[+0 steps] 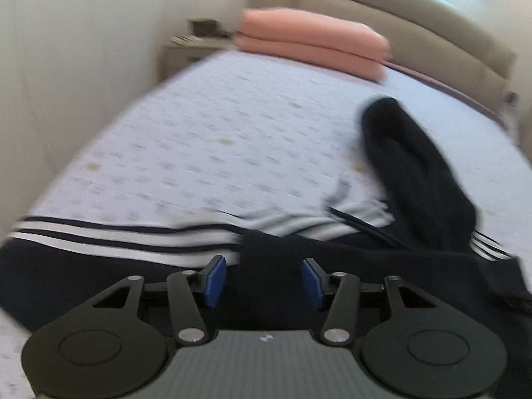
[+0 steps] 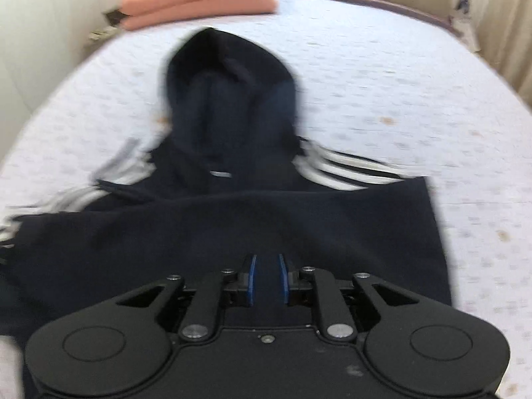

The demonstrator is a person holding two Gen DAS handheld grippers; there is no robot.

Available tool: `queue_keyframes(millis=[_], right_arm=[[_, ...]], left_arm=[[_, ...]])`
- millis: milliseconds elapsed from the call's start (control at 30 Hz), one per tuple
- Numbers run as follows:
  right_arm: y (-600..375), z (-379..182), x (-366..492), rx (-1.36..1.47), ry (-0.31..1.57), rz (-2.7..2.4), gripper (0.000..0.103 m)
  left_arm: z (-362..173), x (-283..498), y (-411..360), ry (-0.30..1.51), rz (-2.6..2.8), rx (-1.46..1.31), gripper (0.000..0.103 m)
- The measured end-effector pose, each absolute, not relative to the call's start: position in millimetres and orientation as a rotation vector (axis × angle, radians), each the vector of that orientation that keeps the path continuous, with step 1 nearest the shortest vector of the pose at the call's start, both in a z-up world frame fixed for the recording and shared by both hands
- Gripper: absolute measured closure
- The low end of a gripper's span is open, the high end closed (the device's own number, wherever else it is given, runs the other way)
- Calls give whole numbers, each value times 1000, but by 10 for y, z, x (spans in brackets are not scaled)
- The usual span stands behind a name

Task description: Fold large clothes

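A dark navy hoodie (image 2: 232, 226) with white sleeve stripes lies on the bed, hood (image 2: 229, 99) pointing toward the headboard. Its lower body is folded up over the chest. In the left wrist view the hoodie (image 1: 99, 276) fills the foreground, with a striped sleeve (image 1: 116, 236) running left and the hood (image 1: 412, 159) at the right. My left gripper (image 1: 264, 281) is open just above the dark cloth, with a fold of it between the blue pads. My right gripper (image 2: 266, 277) has its pads a narrow gap apart over the folded edge, with dark cloth between them.
The bed sheet (image 1: 216, 133) is pale lilac with small marks. Two stacked pink pillows (image 1: 309, 43) lie by the beige headboard (image 1: 415, 10). A nightstand (image 1: 189, 46) stands by the white wall on the left. The pillows also show in the right wrist view (image 2: 199, 3).
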State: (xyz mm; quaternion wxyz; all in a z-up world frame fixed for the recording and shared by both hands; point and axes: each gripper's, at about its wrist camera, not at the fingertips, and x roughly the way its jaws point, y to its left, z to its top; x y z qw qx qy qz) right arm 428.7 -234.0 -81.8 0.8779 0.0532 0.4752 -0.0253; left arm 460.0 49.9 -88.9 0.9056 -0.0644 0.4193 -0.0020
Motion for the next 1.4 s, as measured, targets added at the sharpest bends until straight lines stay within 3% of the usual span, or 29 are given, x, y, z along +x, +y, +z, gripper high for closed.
queue_keyframes(millis=[133,267,367,433,500,767,900,1033,1067,1100,1133,1167,1200,1233,1400], right_arm=[[-1966,-1130,4389,74,1105,-5,86],[-1811,-1323,4499,18,1167,-28,85],[-1804,-1327,4488,10,1171,-23,85],[-1814,-1334,4520,12,1181,-20,85],[-1824,-1329,4553,20,1191,-22,84],[-1718,-1310,4478,-55,1178,-28,82],[-1692,-1302,4489,-75,1186,-34,82],[-1683,-1303,4496,-96,1186,-34,82],[-1683,-1303,4492,-97,1183,-35,82],[-1681,-1303,4488,-97,1179,-37,82],[-1680,-1302,4485,-97,1175,-40,82],[-1677,-1302,4479,-97,1171,-41,82],[-1671,-1300,4475,-100,1167,-44,82],[-1660,-1297,4469,-104,1165,-45,82],[-1687,-1290,4461,-91,1155,-38,82]], left_arm=[[-1322,4773,321,1034,-33,-111,76],[-1323,4714,426,982,-22,-125,76],[-1122,4525,757,891,64,-200,59],[-980,4359,1100,829,223,-226,40],[-873,4221,1570,777,414,-262,32],[-1229,3898,3493,841,843,-588,29],[-1623,3847,3962,868,799,-844,29],[-1774,3929,4163,891,782,-790,20],[-1808,3976,4196,890,771,-802,21],[-1815,4009,4234,882,760,-821,32],[-1834,4029,4261,870,735,-847,52],[-1819,4024,4298,848,721,-856,62],[-1782,4047,4297,848,730,-829,91],[-1734,4078,4289,853,738,-782,97],[-1422,4112,3930,778,724,-618,98]])
